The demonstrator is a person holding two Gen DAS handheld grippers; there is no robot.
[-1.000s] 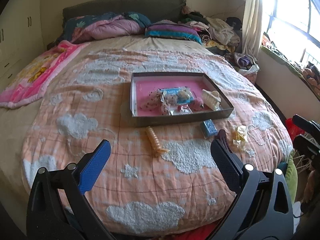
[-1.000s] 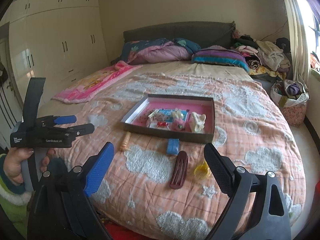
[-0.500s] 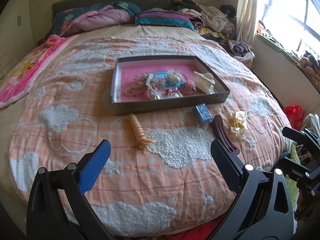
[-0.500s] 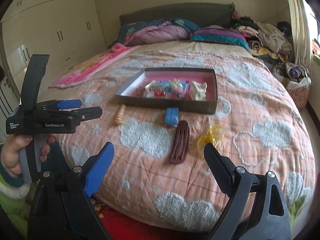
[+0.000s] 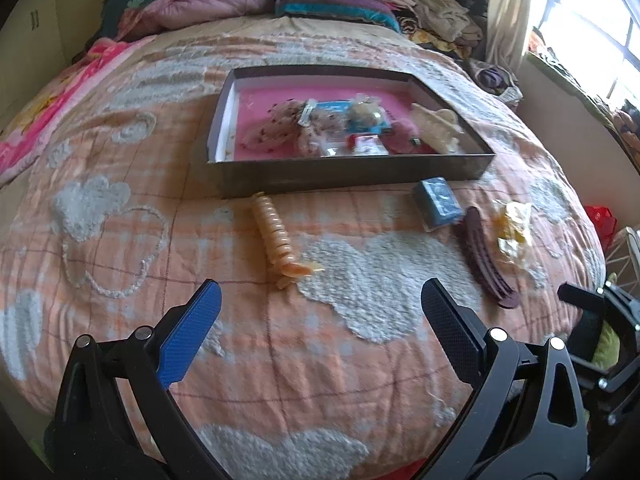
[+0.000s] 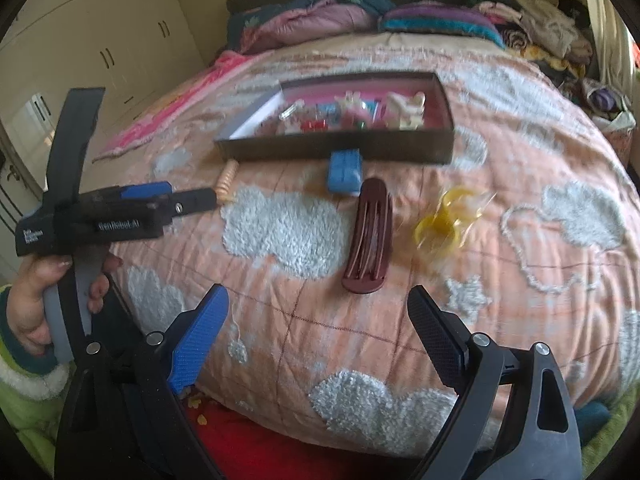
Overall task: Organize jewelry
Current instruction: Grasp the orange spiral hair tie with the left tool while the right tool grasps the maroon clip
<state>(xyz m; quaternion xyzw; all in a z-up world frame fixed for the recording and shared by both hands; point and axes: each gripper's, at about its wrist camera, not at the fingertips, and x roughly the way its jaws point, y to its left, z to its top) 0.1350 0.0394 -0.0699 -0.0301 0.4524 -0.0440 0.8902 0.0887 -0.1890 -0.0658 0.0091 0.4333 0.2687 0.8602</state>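
Note:
A dark box with a pink lining [image 5: 344, 176] [image 6: 336, 150] sits on the bed and holds several hair clips and trinkets. In front of it lie an orange spiral clip [image 5: 276, 236] [image 6: 226, 180], a blue box [image 5: 436, 202] [image 6: 344, 170], a maroon hair clip [image 5: 486, 258] [image 6: 370, 236] and a yellow item [image 5: 512, 228] [image 6: 448, 220]. My left gripper [image 5: 320, 320] is open and empty, just short of the orange clip. My right gripper [image 6: 318, 328] is open and empty, just short of the maroon clip.
The bed has an orange quilt with white clouds [image 5: 380, 280]. Pillows and clothes [image 5: 328, 4] are piled at its head. A wardrobe [image 6: 100, 40] stands at the left, a window [image 5: 592, 12] at the right. A red thing [image 6: 288, 452] lies on the floor below the bed edge.
Both grippers have moved forward and down toward the bed. The items in front of the box now look closer. Both stay open.

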